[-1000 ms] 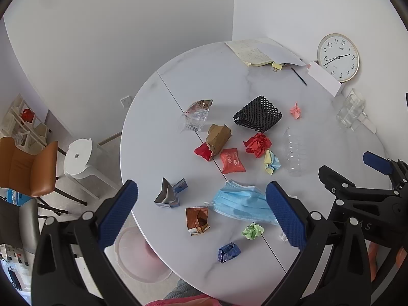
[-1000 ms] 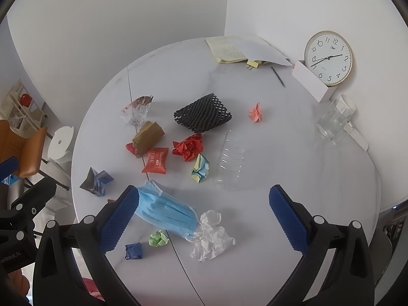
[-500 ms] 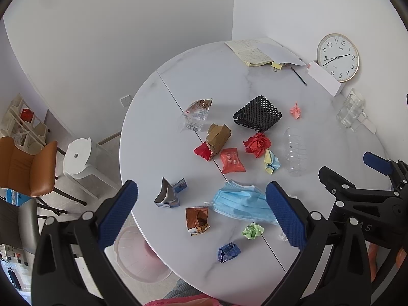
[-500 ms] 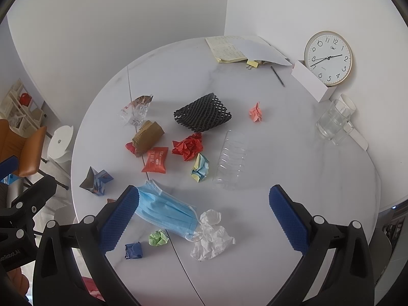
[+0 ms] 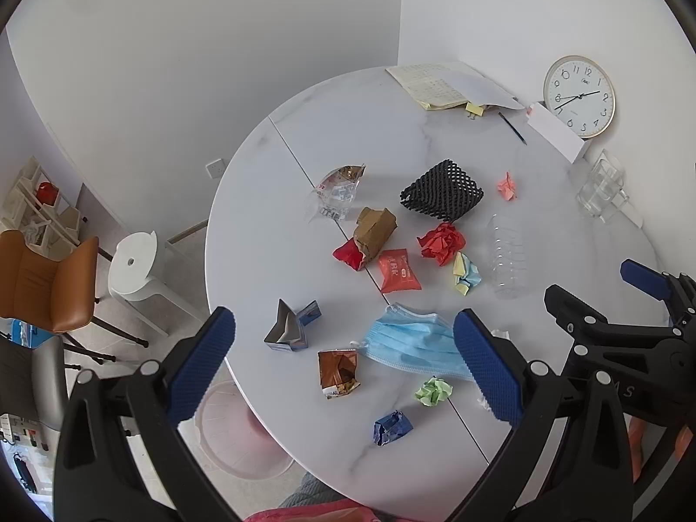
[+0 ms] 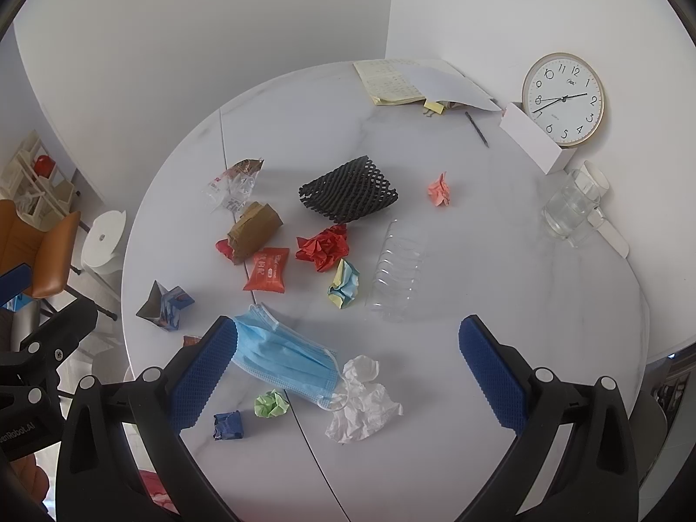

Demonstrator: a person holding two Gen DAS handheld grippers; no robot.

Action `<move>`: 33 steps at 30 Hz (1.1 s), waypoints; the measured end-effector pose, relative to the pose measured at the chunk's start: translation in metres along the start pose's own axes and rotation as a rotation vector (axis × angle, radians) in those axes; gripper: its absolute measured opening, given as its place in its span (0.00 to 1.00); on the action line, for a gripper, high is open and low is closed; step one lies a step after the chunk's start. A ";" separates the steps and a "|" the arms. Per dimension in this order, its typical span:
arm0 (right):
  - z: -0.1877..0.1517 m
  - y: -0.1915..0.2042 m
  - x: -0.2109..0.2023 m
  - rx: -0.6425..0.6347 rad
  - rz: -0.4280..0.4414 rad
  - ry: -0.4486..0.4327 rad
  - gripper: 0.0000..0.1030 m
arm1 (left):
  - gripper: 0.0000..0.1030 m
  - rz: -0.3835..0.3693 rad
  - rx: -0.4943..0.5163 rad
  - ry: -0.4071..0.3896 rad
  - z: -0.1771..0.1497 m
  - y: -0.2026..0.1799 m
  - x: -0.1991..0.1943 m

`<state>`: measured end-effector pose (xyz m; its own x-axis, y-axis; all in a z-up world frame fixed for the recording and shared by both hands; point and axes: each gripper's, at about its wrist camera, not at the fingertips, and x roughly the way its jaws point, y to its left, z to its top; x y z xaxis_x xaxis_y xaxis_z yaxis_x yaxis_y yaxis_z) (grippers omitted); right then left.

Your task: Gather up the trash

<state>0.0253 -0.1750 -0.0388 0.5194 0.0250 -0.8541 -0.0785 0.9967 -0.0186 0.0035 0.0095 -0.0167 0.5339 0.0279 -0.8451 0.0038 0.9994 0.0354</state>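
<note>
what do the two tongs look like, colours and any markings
Both tongs, left and right, are black plastic clamp frames with silver rivets and blue textured pads on the fingers. The left frame carries white lettering, partly cut off. No cables or sleeves show.

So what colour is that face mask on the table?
Light blue; the face mask shows best in the right wrist view.

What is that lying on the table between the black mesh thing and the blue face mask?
Between the black foam net and the blue face mask lie a crumpled red paper and a yellow-and-blue paper wad. The right wrist view shows it best.
</note>
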 end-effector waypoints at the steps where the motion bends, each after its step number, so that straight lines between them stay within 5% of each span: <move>1: 0.000 0.001 0.000 -0.001 0.000 0.000 0.98 | 0.94 0.001 0.000 0.001 0.000 0.000 0.000; 12: -0.003 0.005 0.004 -0.008 0.006 0.009 0.98 | 0.94 0.002 -0.008 0.002 -0.003 0.006 0.005; 17: -0.011 0.008 0.010 -0.026 0.077 -0.014 0.98 | 0.94 -0.007 -0.024 0.002 -0.012 0.025 0.017; 33: -0.050 0.037 0.091 -0.086 0.205 0.096 0.98 | 0.94 0.073 -0.091 0.158 -0.050 0.081 0.121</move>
<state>0.0276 -0.1399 -0.1433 0.4026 0.2145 -0.8899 -0.2480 0.9613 0.1195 0.0263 0.0949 -0.1430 0.3907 0.0963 -0.9155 -0.1103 0.9922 0.0572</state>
